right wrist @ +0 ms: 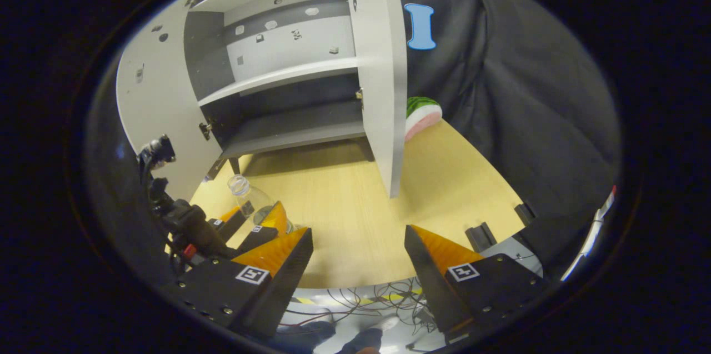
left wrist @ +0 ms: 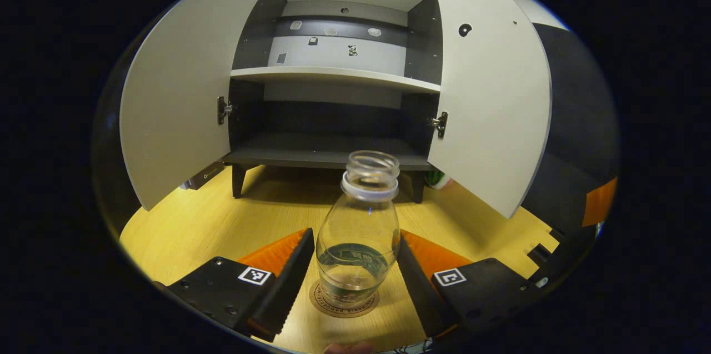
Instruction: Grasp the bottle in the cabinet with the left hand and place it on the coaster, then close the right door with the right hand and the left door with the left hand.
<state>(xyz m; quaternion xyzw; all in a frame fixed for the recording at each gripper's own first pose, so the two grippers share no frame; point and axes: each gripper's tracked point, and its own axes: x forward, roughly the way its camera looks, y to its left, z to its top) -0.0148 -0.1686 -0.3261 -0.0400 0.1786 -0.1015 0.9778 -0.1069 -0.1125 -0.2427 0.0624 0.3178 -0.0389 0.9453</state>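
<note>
Warm, fairly dim light falls from above, leaving the pale yellow wooden counter (left wrist: 189, 226) bright and the grey two-door cabinet (left wrist: 333, 70) shadowed underneath. Both views bow strongly toward their darkened edges; the centres are sharp, without glare.

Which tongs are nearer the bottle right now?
Left. The left tongs straddle the bottle, one finger on each side, on the coaster. The right tongs hang open farther off, to its right.
</note>
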